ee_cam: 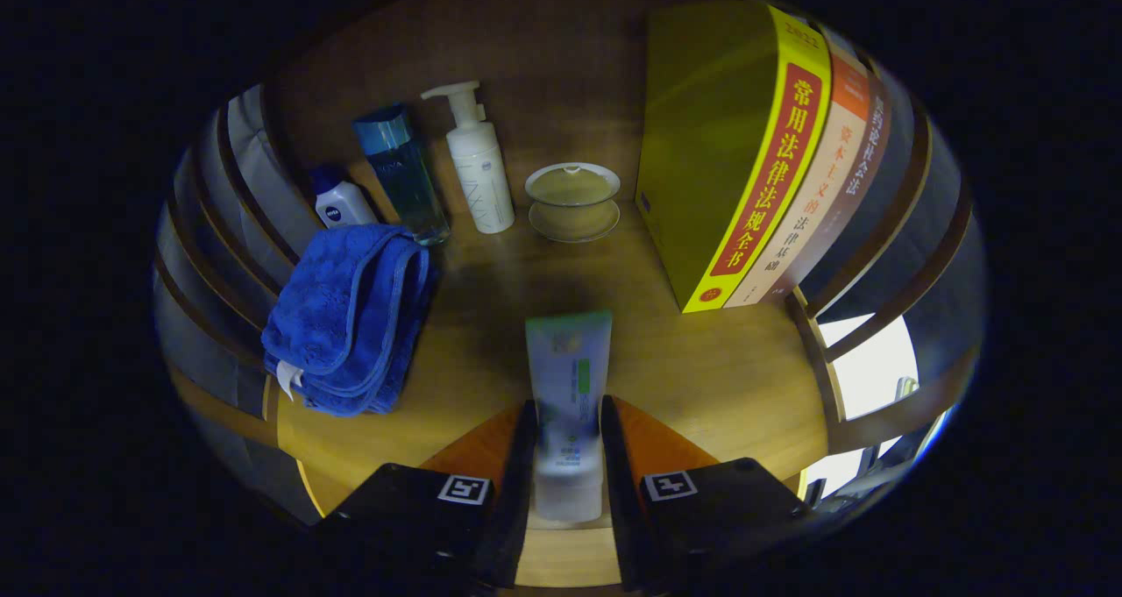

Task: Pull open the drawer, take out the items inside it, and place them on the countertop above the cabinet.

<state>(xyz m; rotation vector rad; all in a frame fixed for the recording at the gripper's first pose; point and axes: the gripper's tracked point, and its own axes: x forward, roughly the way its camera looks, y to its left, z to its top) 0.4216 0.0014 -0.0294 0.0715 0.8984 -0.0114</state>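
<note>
Tube [568,378]: pale, white-blue body, green band at far flat end, cap end toward me, blurred. Lies between my fingers, far end projecting ahead over wooden tabletop [701,378]. My claw [568,465] narrowed, both fingers pressing tube's sides. Blue towel [351,316] folded left of it; books [754,159] upright beyond right.

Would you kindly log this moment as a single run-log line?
gripper: shut on white-and-green squeeze tube | tube: above wooden countertop | left: folded blue towel | beyond: lidded glass bowl
</note>
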